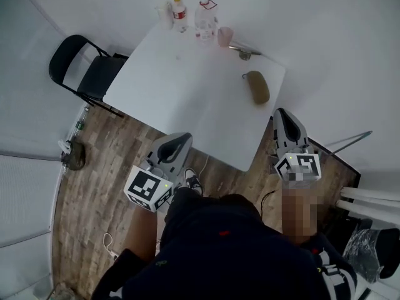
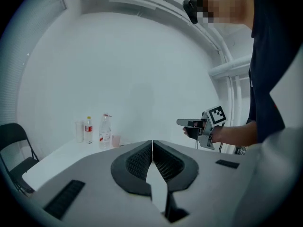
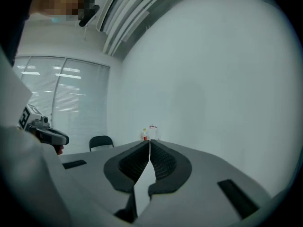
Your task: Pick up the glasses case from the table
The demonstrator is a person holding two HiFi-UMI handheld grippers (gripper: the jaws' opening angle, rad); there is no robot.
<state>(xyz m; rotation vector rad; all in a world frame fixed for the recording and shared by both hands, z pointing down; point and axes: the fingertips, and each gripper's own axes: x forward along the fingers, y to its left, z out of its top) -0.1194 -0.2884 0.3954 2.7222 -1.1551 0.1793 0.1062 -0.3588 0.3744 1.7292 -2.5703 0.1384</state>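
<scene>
1. Closest to the lens, dark-clothed torso of the person, filling the bottom of the head view.
2. Just beyond, left claw, tip at the near edge of the white surface, wooden floor beneath; closed tight in the left gripper view, jaws meeting along one thin line, nothing between.
3. Right claw just off the right edge of the surface, tip toward the far side; likewise pressed fully together in the right gripper view, empty.
4. Brown glasses case flat on the surface, close to the right edge and nearer the far right corner; just ahead of the right claw, apart from it, untouched.
5. Along the far edge: red-labelled bottle, clear bottle, pink cup, grouped together; one small item near the far right corner, too small to tell.
6. Black folding chair off the left edge of the surface.
</scene>
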